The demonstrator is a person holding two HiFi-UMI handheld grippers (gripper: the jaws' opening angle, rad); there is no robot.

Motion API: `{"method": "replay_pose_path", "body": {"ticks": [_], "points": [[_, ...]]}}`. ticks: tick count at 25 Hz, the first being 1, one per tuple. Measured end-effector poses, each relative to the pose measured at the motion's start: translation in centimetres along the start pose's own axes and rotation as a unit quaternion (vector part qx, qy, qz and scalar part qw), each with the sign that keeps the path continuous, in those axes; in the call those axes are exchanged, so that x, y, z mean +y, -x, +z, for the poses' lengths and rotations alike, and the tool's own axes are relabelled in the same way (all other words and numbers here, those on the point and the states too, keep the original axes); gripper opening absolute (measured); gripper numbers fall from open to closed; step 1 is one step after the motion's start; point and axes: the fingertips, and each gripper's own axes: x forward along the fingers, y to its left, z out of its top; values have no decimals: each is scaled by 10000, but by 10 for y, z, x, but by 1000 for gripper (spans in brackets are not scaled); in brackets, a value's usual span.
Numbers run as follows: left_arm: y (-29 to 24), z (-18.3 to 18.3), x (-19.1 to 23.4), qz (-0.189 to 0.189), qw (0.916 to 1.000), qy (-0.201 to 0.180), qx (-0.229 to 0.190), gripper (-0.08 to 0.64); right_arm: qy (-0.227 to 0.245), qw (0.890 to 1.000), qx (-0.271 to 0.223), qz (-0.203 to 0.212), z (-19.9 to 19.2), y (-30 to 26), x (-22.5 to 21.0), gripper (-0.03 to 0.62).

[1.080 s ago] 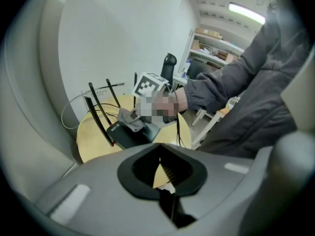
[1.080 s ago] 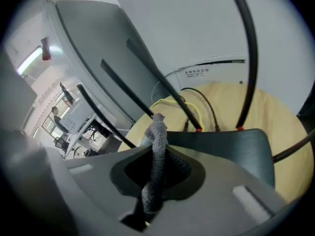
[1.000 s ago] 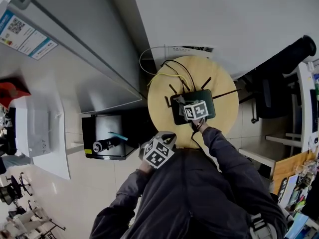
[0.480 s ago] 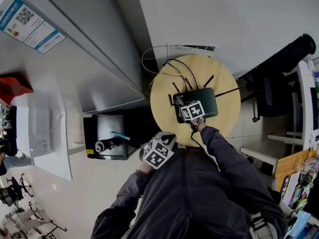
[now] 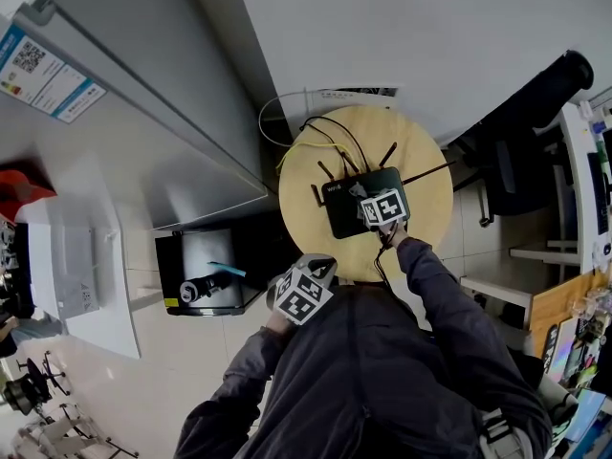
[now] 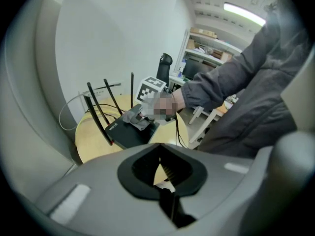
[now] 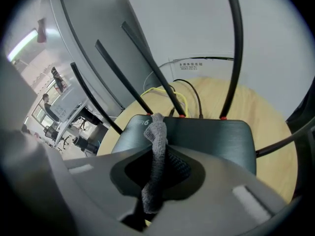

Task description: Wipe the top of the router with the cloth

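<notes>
Wiping step, judged under way: grey cloth [image 7: 158,141] pinched fast in the right gripper [image 7: 153,195] and laid on top of the black router [image 7: 216,139], itself on the round wooden table [image 7: 268,112]. Left gripper [image 6: 165,183] closed on nothing, held back off the table. Next, likely: drag across the bare right side, clear of the antennas [image 7: 147,68].

Even, bright indoor light. Ceiling lamp [image 6: 243,14] glares. Gripper views: strong fisheye, dark corners, foreground soft; router [image 7: 206,139] sharp.
</notes>
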Motion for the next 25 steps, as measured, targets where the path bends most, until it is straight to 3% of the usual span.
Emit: {"method": "replay_pose_path", "body": {"ticks": [17,25], "points": [[-11,10,-2,-57,9999,-64,98,0,-495,9967,-133,-628,-16,43,-107,32],[-11,7,-3,-34,9999,-45,130,0,-650,9937,-135,-898,-17,50,-118,32]]}}
